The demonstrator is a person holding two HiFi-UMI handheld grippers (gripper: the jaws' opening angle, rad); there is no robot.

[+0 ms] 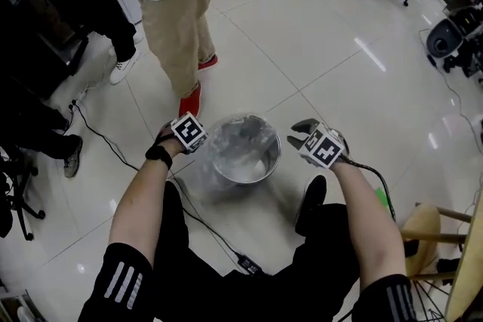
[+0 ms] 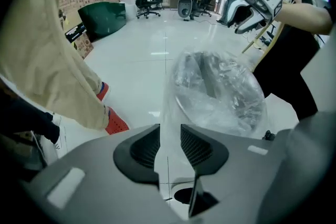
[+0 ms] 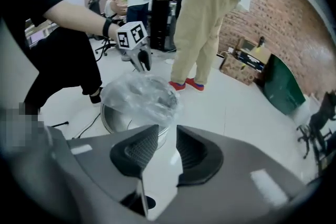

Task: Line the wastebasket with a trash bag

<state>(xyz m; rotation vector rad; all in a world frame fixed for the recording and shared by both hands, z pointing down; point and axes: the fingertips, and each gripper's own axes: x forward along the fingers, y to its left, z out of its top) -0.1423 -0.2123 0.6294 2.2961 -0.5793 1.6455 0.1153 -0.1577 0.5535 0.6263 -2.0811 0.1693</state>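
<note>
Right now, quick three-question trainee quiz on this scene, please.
1. True or false: the clear trash bag already drapes over the mouth of the metal wastebasket.
2. The jaws of the left hand-held gripper are: A) clamped on the wastebasket rim, B) apart, C) out of view.
3. What colour are the shoes of the person standing beyond the wastebasket?
Key: 1 true; 2 B; 3 red.
</note>
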